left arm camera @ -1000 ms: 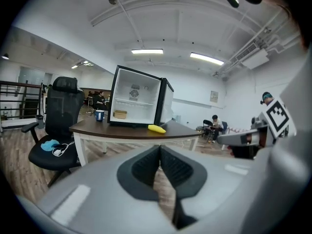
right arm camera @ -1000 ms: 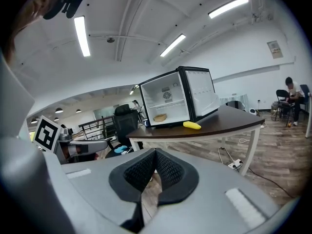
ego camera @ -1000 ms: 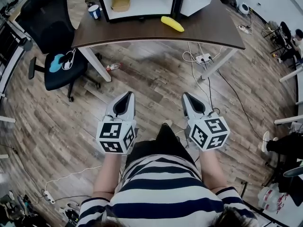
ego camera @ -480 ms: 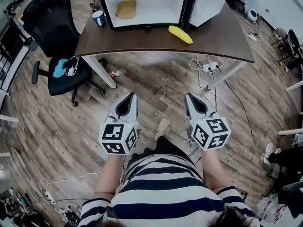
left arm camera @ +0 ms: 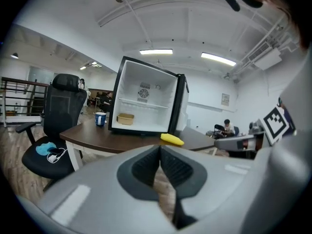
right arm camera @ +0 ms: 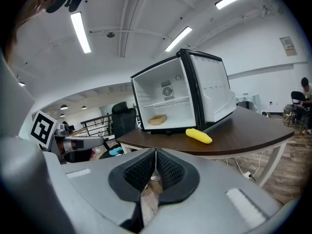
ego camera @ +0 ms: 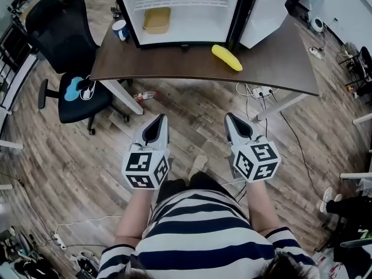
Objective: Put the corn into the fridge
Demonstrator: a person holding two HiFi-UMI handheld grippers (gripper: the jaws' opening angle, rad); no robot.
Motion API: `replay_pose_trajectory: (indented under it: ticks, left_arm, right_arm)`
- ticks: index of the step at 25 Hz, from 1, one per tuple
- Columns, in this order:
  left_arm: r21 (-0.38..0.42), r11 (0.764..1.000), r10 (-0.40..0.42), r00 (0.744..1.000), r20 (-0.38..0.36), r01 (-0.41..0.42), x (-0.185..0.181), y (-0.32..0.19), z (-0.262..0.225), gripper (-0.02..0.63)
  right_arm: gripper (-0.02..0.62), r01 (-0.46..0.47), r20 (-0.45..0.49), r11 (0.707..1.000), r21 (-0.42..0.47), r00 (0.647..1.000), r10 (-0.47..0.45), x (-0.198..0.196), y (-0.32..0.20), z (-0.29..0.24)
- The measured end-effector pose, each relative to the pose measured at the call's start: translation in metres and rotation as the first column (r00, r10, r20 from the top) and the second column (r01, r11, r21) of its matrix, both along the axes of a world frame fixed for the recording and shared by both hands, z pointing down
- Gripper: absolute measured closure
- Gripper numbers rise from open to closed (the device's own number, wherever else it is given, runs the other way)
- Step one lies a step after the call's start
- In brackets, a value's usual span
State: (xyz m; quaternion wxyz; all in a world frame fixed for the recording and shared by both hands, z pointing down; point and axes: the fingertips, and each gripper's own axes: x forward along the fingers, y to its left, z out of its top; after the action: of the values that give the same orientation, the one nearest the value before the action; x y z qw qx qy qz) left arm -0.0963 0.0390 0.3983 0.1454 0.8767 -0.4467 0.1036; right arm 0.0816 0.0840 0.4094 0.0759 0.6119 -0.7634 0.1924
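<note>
A yellow corn [ego camera: 226, 57] lies on the dark brown table [ego camera: 174, 60], just in front of the open fridge [ego camera: 180, 4] and toward its right side. It also shows as the corn [left arm camera: 172, 139] in the left gripper view and the corn [right arm camera: 199, 135] in the right gripper view. Both grippers hang over the floor, short of the table's near edge. My left gripper [ego camera: 158, 121] is shut and holds nothing. My right gripper [ego camera: 231, 120] is shut too, with nothing between its jaws. The fridge door [ego camera: 264, 7] stands open to the right.
A tan tray [ego camera: 157, 19] sits inside the fridge on its floor. A blue cup [ego camera: 120, 29] stands on the table left of the fridge. A black office chair [ego camera: 67, 51] is at the left. A power strip and cables [ego camera: 261, 92] lie under the table.
Both grippers have moved forward toward the table. In the head view the table, corn and fridge now sit lower and closer, and more of the fridge's inside shows.
</note>
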Motion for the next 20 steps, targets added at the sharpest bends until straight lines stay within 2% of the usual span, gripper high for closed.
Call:
replay_pose_trajectory:
  ticks: [10,20]
  left_arm:
    - [-0.027,0.999,0.024,1.000,0.013,-0.023,0.040,-0.071,0.014,0.606]
    - [-0.027,0.999,0.034,0.999,0.040,-0.033,0.074,-0.116,0.024,0.606]
  right_arm:
    - [0.558,0.045,-0.017,0.999,-0.026,0.999,-0.046,0.030,-0.080,0.012]
    - [0.492,0.111,-0.029,0.992,-0.065,0.993,-0.113,0.050,-0.128,0.036]
